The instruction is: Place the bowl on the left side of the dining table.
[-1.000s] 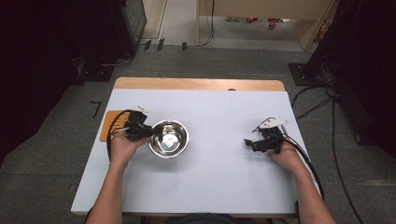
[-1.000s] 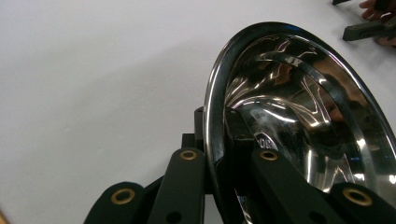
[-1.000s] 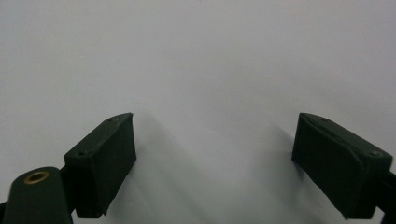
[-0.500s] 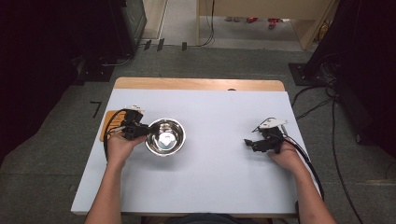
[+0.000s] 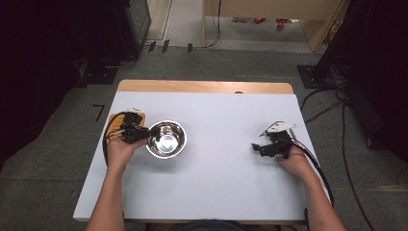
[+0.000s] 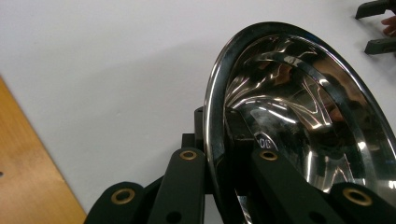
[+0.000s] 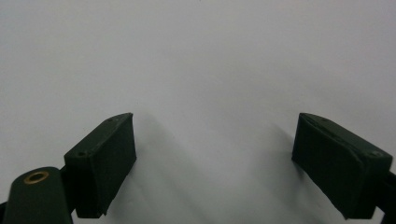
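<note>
Bowl (image 5: 166, 139) sits left of centre in the high view, on the white table (image 5: 216, 192), mouth facing up toward the camera. It's round, so no real long axis to speak of. The left gripper (image 5: 137, 133) comes at it from the frame's left and has its rim pinched: in the left gripper view one jaw is outside the shiny wall and the other inside, with the bowl (image 6: 303, 126) taking up the right half of that frame and opening toward the upper right. An orange board (image 5: 111, 124) peeks out just behind that hand.

Over at the right of the high view, the right gripper (image 5: 260, 148) rests low on the table, well apart from the bowl, pointing left. Its own view shows the jaws spread wide over bare white table (image 7: 210, 70), nothing between them.
</note>
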Demonstrator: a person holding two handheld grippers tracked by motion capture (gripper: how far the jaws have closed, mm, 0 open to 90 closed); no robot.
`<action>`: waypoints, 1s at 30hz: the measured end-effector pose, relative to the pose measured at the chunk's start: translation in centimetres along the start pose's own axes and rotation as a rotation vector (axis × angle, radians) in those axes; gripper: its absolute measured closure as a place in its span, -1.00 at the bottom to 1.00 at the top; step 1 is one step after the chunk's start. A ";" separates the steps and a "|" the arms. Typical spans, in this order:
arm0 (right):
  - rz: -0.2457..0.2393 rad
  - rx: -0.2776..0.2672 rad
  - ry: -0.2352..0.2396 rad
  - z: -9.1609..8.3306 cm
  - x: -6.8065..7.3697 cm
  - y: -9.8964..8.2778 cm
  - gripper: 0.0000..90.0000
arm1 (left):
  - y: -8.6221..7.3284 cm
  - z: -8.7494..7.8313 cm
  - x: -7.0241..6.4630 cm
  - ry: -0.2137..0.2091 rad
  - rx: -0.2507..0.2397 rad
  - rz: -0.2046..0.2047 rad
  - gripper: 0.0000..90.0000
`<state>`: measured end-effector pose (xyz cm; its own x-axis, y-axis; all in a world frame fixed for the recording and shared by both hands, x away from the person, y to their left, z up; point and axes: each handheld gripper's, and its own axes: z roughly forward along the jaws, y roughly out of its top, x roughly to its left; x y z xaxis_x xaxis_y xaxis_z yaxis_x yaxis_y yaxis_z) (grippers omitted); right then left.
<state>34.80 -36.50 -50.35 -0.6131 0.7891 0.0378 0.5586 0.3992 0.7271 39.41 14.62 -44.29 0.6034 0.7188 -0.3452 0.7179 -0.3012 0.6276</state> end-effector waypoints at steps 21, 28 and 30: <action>0.000 0.000 0.000 0.0 0.0 0.0 -0.71 | -0.9 -0.7 2.2 0.069 -0.002 -0.061 0.95; 0.001 0.000 0.000 0.0 0.0 0.0 -0.71 | -1.0 -1.0 2.6 0.081 -0.008 -0.070 0.95; 0.000 0.000 0.000 0.0 0.0 0.0 -0.71 | -1.0 -1.1 2.7 0.077 -0.015 -0.078 0.95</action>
<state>34.80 -36.49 -50.35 -0.6130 0.7892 0.0377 0.5587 0.3992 0.7270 39.90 17.54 -45.05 0.5169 0.7860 -0.3391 0.7560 -0.2333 0.6116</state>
